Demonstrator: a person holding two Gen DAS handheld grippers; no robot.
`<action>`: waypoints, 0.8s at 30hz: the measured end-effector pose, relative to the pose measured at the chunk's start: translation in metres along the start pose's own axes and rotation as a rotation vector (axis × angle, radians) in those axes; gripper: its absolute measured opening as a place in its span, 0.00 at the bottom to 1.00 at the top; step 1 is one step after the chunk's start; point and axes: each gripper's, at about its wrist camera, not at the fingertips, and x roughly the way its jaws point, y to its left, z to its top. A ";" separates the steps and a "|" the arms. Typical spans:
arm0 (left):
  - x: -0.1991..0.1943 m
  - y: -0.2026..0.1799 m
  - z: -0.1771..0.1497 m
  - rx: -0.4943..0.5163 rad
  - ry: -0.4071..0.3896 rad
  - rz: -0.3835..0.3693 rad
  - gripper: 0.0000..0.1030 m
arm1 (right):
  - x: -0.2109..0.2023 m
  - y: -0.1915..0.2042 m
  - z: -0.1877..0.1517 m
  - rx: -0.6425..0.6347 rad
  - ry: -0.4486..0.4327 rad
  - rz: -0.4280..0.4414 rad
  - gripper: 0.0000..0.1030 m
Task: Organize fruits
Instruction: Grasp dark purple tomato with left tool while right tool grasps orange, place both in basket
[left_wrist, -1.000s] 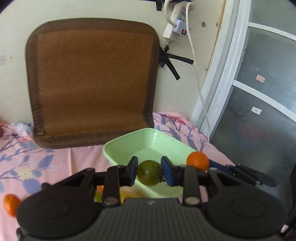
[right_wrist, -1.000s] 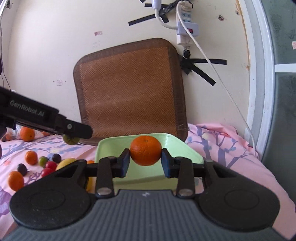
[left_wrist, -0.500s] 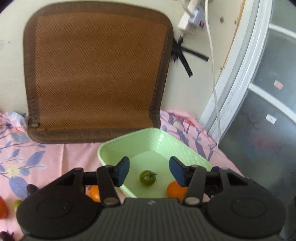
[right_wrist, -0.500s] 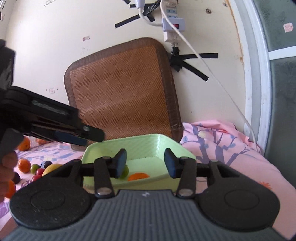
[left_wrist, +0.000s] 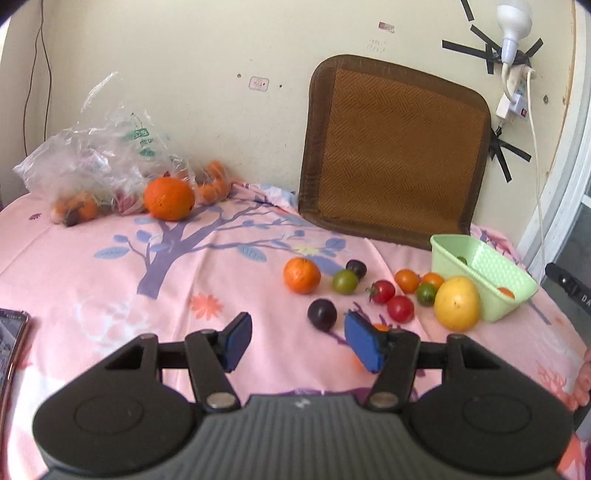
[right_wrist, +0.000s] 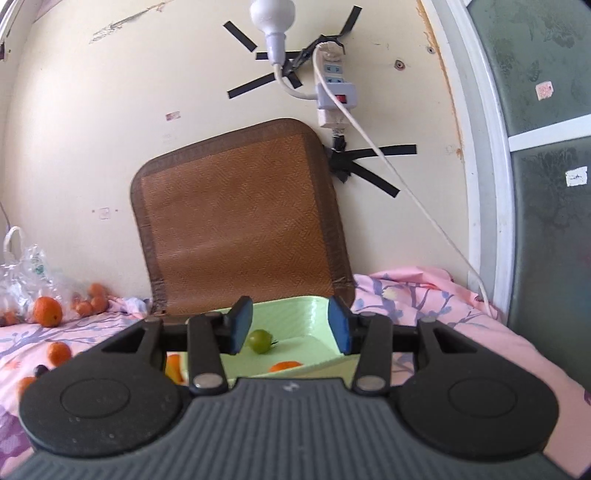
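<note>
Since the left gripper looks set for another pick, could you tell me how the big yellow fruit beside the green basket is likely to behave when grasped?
The yellow fruit is the largest of the cluster, so probably the heaviest, and may need the left gripper opened nearly full. Its smooth, rounded skin could slip between the pads. It seems to lean against the green basket, so a nudge may roll it on the soft cloth.

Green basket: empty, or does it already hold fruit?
Not empty. The green basket holds a green tomato and an orange fruit on its floor, seen from the right wrist.
</note>
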 end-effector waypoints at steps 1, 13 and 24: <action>0.001 0.001 -0.004 0.007 0.007 -0.010 0.55 | -0.006 0.009 -0.004 0.009 0.025 0.028 0.46; 0.014 -0.016 -0.020 0.063 0.032 -0.214 0.54 | -0.007 0.118 -0.028 -0.068 0.293 0.327 0.47; 0.076 0.018 0.021 -0.002 0.150 -0.241 0.51 | 0.056 0.176 -0.042 -0.157 0.434 0.370 0.50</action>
